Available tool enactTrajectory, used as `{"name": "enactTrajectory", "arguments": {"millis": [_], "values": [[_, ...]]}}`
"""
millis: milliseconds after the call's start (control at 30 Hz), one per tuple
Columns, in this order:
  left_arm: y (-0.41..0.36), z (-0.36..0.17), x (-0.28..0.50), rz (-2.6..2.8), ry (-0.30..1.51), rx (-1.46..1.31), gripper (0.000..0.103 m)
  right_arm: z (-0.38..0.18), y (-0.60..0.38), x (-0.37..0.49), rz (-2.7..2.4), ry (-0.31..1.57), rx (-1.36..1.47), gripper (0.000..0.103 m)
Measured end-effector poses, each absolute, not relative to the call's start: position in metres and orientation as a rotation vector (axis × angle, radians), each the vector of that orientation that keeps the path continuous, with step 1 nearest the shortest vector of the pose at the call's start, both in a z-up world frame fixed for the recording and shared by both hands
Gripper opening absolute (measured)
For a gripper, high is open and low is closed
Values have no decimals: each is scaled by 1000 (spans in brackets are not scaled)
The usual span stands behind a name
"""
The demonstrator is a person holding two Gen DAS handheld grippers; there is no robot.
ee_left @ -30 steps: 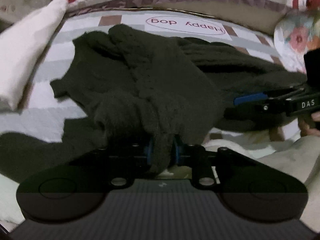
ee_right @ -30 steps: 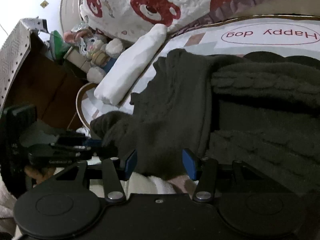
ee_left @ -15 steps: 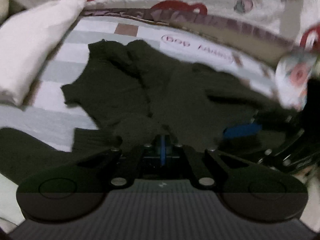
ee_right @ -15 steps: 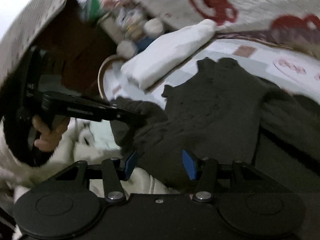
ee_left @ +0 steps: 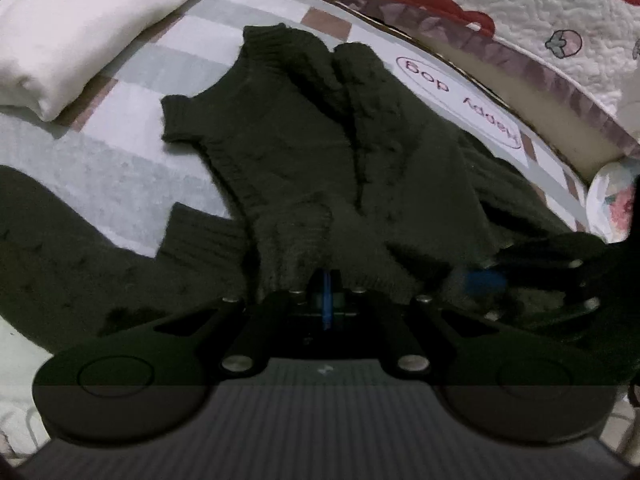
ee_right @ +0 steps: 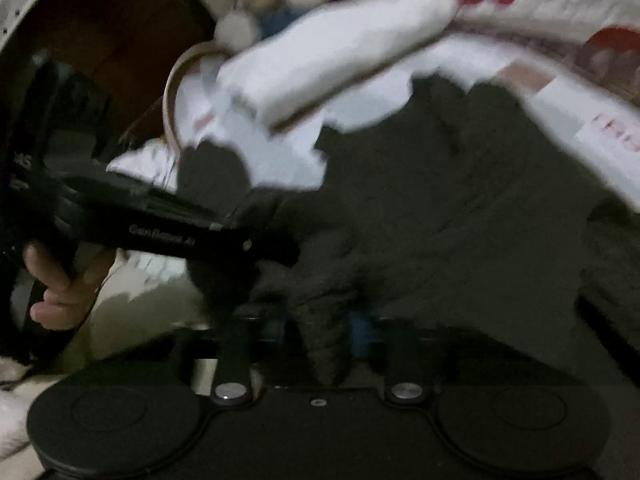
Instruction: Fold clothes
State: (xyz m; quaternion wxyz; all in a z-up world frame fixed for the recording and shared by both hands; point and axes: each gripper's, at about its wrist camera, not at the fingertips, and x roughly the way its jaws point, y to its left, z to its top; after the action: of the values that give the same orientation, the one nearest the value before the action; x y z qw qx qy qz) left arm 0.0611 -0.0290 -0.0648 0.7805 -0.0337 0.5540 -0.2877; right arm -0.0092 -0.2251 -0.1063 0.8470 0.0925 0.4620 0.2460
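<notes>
Closing right tool point(ee_right: 320, 328) on dark sweater point(ee_left: 320, 152) fold | left tool point(ee_left: 327, 296) fully closed, nothing visibly held

Home bedroom, checked bed sheet point(ee_left: 132, 92), white pillow point(ee_left: 80, 24), bear-print quilt point(ee_left: 520, 4)

The sweater point(ee_left: 304, 168) is dark green, of thick knit with cable patterns and ribbed edges. It lies spread on the bed, crumpled, with a long fold running down its middle. The ribbed collar points to the far side, near the pillow. One sleeve, with a ribbed cuff, lies out to the left. In the right wrist view the sweater point(ee_right: 440, 208) appears blurred, and a pinch of it rises at the near edge.
</notes>
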Motion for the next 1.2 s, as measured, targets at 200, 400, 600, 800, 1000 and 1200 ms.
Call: {"name": "enactTrajectory", "arguments": {"millis": [200,400,600,800,1000,1200], "values": [[-27,-62,60,-654,1148,-48,0,-64,-248,-42,457,811,134,14],[-18,-59,66,-679,1107,-85,2,-31,-262,-52,261,711,-47,13],[9,-73,88,-589,1106,-138,2,12,-281,-28,96,707,-178,13],[46,-96,88,-546,1167,-237,2,52,-311,-23,-57,730,-228,13],[32,-71,80,-639,1042,-189,3,36,-343,-3,-147,752,-213,13],[-10,-48,119,-752,995,-102,8,18,-377,9,-242,721,-198,13]]}}
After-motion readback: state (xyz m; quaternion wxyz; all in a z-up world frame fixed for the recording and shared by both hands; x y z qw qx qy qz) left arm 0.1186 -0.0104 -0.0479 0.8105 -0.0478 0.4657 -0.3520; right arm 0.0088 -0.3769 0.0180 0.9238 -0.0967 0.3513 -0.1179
